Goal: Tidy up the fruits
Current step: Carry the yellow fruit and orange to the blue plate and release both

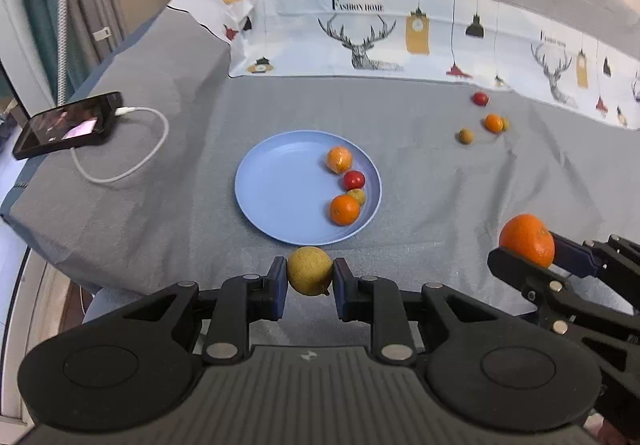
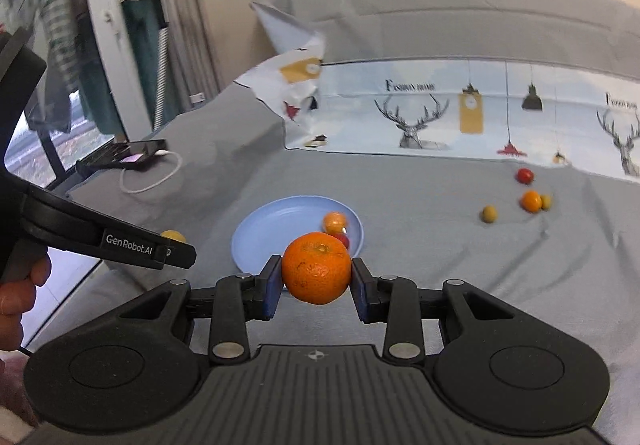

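My left gripper (image 1: pixel 310 277) is shut on a yellow-green fruit (image 1: pixel 310 270), held just before the near rim of the blue plate (image 1: pixel 280 185). The plate holds two oranges (image 1: pixel 344 209), a red fruit (image 1: pixel 354 179) and a small green fruit (image 1: pixel 357 196). My right gripper (image 2: pixel 316 281) is shut on an orange (image 2: pixel 317 268), held above the grey cloth to the right of the plate (image 2: pixel 272 229); it also shows in the left wrist view (image 1: pixel 528 241). Loose on the cloth at the far right lie a red fruit (image 1: pixel 480 98), a small orange (image 1: pixel 493 122) and two small green fruits (image 1: pixel 465 135).
A black phone (image 1: pixel 68 125) with a white cable (image 1: pixel 132 165) lies at the left edge of the grey cloth. A printed deer-pattern cloth (image 1: pixel 400 37) runs along the back. A window and curtain (image 2: pixel 60 65) stand at the left.
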Available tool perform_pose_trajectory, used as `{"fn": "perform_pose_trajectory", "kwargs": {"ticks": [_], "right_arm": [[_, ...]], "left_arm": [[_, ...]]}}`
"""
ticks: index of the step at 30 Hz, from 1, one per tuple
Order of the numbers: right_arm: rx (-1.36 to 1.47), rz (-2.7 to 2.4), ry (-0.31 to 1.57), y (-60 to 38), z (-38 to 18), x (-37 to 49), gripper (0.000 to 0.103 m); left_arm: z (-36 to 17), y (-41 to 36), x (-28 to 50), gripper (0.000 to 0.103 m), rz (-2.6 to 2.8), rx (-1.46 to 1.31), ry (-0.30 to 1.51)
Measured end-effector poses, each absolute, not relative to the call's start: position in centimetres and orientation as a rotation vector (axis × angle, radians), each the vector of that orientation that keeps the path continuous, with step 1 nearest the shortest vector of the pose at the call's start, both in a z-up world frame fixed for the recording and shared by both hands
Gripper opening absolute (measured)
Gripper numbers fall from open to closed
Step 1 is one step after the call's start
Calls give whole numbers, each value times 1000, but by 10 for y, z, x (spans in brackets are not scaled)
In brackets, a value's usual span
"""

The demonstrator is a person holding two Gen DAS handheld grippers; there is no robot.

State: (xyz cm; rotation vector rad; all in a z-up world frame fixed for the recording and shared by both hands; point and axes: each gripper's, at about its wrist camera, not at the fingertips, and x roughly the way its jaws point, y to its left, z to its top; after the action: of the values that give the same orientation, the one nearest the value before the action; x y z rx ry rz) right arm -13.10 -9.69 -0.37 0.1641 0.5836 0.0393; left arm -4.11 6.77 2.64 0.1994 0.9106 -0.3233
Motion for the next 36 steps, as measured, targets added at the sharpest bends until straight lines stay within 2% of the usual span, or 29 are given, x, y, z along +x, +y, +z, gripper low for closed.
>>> {"fn": "perform_pose_trajectory", "kwargs": {"ticks": [13, 36], "right_arm": [[69, 25, 567, -67, 10, -146, 37], [81, 13, 663, -74, -13, -104, 37]], "left_arm": [[42, 85, -54, 26, -333, 152, 840], [17, 82, 1, 26, -304, 133, 927]]}}
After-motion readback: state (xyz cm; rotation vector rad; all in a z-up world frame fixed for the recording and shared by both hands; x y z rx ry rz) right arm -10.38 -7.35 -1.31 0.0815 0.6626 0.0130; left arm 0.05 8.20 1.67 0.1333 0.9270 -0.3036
